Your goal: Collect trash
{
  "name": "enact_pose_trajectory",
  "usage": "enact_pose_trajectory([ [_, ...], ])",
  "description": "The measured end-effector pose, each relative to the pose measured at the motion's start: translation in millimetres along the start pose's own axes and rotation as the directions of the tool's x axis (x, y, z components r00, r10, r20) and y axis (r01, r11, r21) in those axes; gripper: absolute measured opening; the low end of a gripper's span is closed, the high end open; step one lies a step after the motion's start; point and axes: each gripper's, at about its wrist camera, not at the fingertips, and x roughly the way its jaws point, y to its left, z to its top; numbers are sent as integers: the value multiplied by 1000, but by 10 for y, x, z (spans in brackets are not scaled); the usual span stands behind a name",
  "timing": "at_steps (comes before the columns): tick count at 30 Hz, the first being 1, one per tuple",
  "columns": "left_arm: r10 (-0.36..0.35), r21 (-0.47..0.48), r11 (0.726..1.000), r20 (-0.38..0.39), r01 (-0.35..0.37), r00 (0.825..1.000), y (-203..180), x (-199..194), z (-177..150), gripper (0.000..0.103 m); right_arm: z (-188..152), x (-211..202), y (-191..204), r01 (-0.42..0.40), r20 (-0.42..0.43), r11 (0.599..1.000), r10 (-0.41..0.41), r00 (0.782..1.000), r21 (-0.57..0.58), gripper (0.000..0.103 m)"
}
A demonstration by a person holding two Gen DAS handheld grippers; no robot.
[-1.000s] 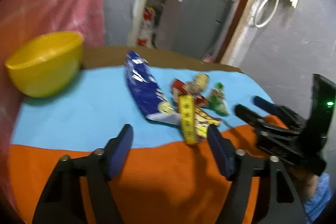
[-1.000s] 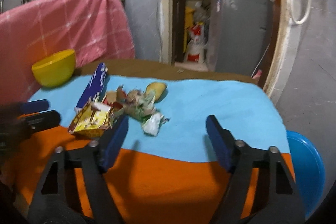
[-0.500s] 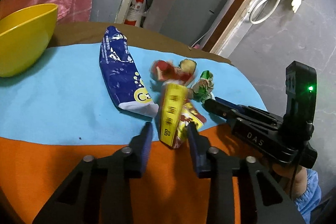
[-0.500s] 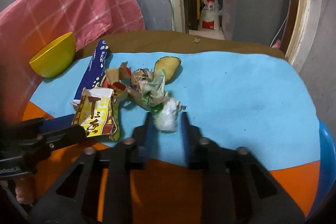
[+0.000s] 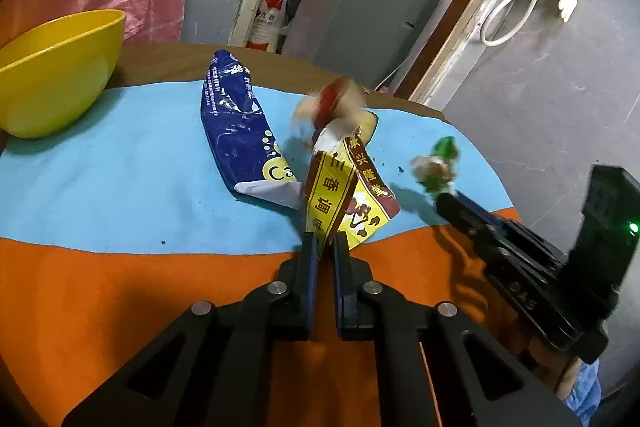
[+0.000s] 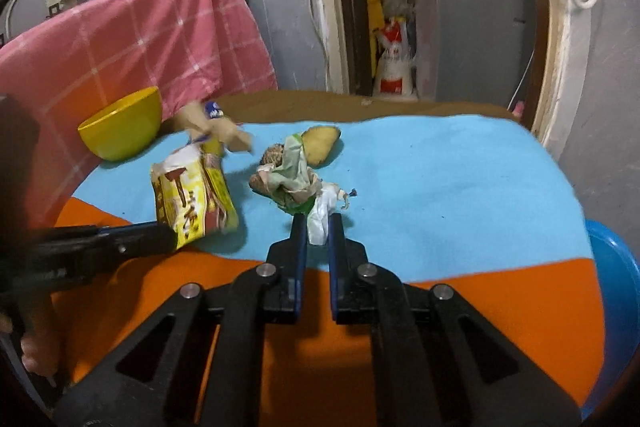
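My left gripper (image 5: 325, 245) is shut on the lower corner of a yellow and red snack packet (image 5: 344, 195), which stands tilted up off the blue cloth. Blurred red-brown scraps (image 5: 332, 103) sit at its top. In the right wrist view the same packet (image 6: 192, 199) hangs at the left gripper's tip (image 6: 166, 237). My right gripper (image 6: 318, 223) has its jaws closing on the white tail of a crumpled green and white wrapper (image 6: 296, 175), pads pressing it. A dark blue packet (image 5: 236, 131) lies flat on the cloth. A yellowish peel (image 6: 320, 143) lies behind the wrapper.
A yellow bowl (image 5: 56, 71) stands at the table's far left. The table wears a blue and orange cloth (image 6: 440, 187). A blue bin (image 6: 616, 287) sits below the table's right edge. A pink checked cloth (image 6: 140, 39) drapes behind the bowl.
Both grippers went from wide open to shut. The left one closed on the yellow packet and tipped it up. The right one closed on the crumpled wrapper.
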Motion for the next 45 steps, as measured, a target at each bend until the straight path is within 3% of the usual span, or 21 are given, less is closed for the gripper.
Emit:
enact_pose_trajectory([
  [8, 23, 0, 1000, 12, -23, 1000, -16, 25, -13, 1, -102, -235, -130, 22, 65, 998, -26, 998, 63, 30],
  [15, 34, 47, 998, 75, -38, 997, -132, -89, -62, 1, -126, -379, -99, 28, 126, 998, -34, 991, 52, 30],
  [21, 9, 86, 996, 161, -23, 987, -311, -223, -70, 1, -91, -630, -77, 55, 246, 998, -62, 967, 33, 30],
  [23, -39, 74, 997, 164, 27, 986, -352, -239, -55, 1, -84, -675, -85, 65, 262, 997, -70, 962, 30, 30],
  [25, -79, 42, 996, 134, 74, 988, -378, -186, -18, 1, -76, -692, -105, 71, 268, 997, -77, 960, 34, 31],
  [29, -100, -9, 995, 47, 100, 994, -345, -49, 9, 1, -83, -689, -151, 76, 259, 996, -86, 962, 46, 31],
  [34, -55, -36, 998, -141, 50, 988, -266, 119, -19, 0, -84, -673, -194, 89, 243, 995, -99, 965, 52, 31],
  [36, -47, -39, 998, -182, 40, 982, -270, 107, -7, 0, -84, -655, -196, 94, 234, 994, -104, 967, 55, 31],
  [45, -76, -34, 997, -231, 70, 970, -297, -32, 37, 0, -105, -636, -206, 97, 223, 994, -106, 969, 55, 31],
])
